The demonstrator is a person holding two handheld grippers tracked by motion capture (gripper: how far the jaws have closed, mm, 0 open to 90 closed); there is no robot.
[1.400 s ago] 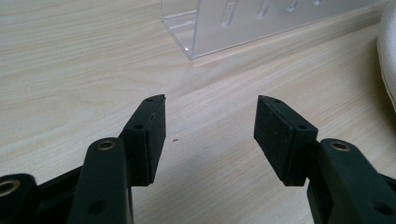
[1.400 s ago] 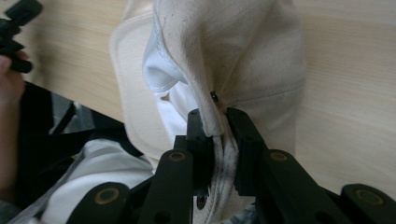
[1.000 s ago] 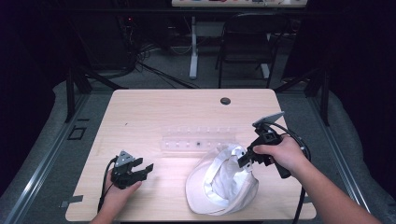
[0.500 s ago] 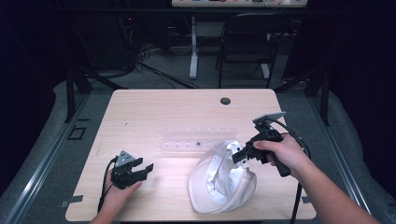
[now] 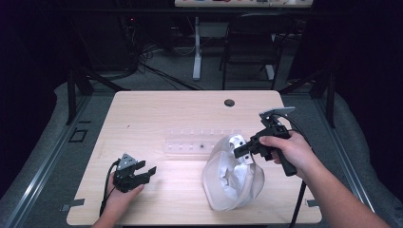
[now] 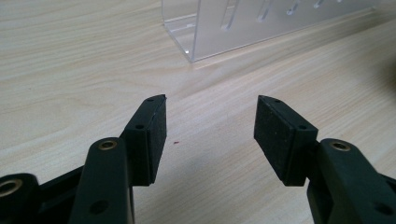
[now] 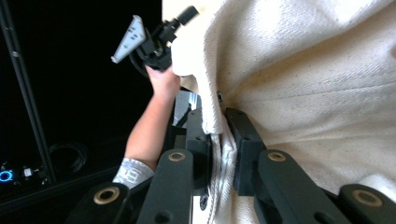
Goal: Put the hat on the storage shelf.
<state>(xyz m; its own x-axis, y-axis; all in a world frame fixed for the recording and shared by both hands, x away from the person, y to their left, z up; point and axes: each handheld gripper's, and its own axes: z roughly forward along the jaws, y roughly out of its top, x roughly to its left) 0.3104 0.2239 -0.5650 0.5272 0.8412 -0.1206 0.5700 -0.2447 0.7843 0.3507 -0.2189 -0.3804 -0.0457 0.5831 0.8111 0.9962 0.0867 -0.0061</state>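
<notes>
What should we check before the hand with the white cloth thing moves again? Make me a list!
1. Right gripper has hold of the white fabric bag: ok, its jaws are pinched on a folded edge.
2. Left gripper free to help: ok, its jaws stand open with nothing between them, low over the light wooden table.
3. Clear plastic rack with slots out of the bag's way: not ok, the bag's upper edge overlaps the rack's right end in the high view.
4. Bag fully lifted: not ok, its lower part looks to rest on the table.
5. Anything inside the bag: cannot tell.
</notes>
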